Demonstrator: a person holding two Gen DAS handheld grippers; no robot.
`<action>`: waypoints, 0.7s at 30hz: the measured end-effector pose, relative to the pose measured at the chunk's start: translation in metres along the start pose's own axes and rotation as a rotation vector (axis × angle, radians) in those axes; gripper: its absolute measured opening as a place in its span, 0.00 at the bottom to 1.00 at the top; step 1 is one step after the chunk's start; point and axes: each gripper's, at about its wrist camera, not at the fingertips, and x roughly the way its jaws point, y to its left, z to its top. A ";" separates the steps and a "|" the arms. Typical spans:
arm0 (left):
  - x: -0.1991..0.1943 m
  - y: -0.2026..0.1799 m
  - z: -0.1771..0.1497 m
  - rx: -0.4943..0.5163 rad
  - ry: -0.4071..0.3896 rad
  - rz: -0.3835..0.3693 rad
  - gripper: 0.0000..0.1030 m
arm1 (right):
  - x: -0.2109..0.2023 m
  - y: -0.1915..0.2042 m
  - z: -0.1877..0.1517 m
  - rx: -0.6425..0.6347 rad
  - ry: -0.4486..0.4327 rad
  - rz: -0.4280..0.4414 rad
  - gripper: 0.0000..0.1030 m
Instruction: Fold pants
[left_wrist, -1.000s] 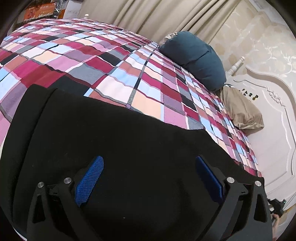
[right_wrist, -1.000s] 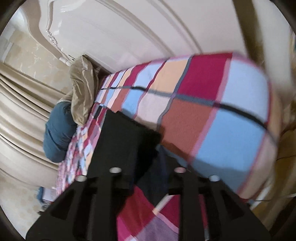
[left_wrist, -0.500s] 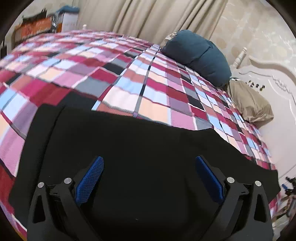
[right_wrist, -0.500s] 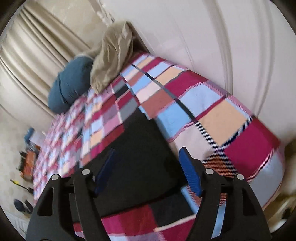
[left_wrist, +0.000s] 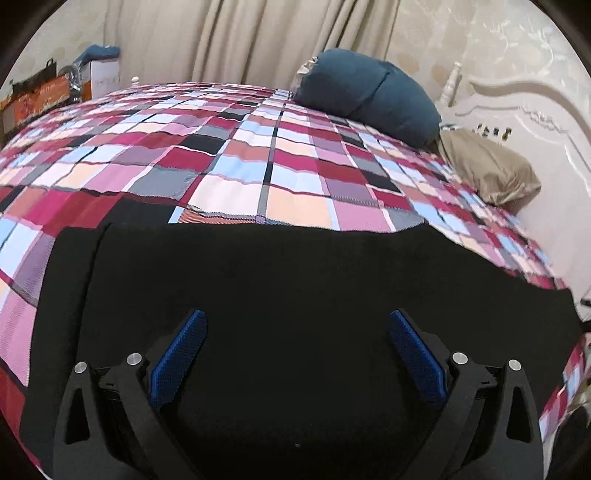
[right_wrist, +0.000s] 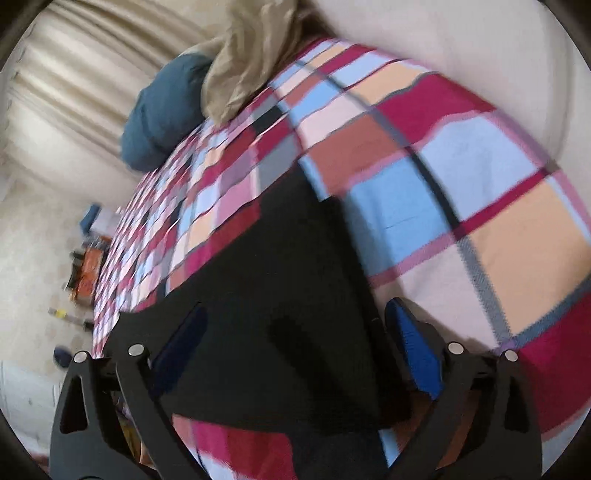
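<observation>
Black fabric, the pants (left_wrist: 295, 295), is spread flat across the near part of a bed covered by a checked bedspread (left_wrist: 258, 162) in red, pink, blue and peach. In the left wrist view the left gripper (left_wrist: 295, 332) is held over the pants with its blue-padded fingers (left_wrist: 177, 354) wide apart, nothing between them. In the right wrist view, which is motion-blurred, the right gripper (right_wrist: 291, 332) is likewise seen with its fingers spread apart above the pants (right_wrist: 280, 295), close to their edge where the bedspread (right_wrist: 461, 206) begins. A dark blue pillow (left_wrist: 369, 96) and a tan pillow (left_wrist: 487, 170) are placed at the head of the bed, against a white carved headboard (left_wrist: 535, 122). Beige curtains (left_wrist: 240, 40) are hung behind. A white box (left_wrist: 105, 75) and an orange bag (left_wrist: 37, 96) are noted beyond the far side; any print on them is too small to be read, and their contents cannot be seen.
</observation>
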 end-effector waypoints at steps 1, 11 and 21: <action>0.000 0.001 0.000 -0.006 -0.001 -0.006 0.95 | 0.001 0.001 0.001 -0.007 0.014 0.003 0.93; 0.001 0.000 -0.001 -0.002 -0.020 -0.005 0.95 | -0.001 0.010 -0.003 -0.010 0.048 -0.145 0.22; 0.001 0.003 -0.001 -0.022 -0.034 -0.034 0.95 | -0.027 0.106 -0.011 -0.144 -0.073 -0.198 0.19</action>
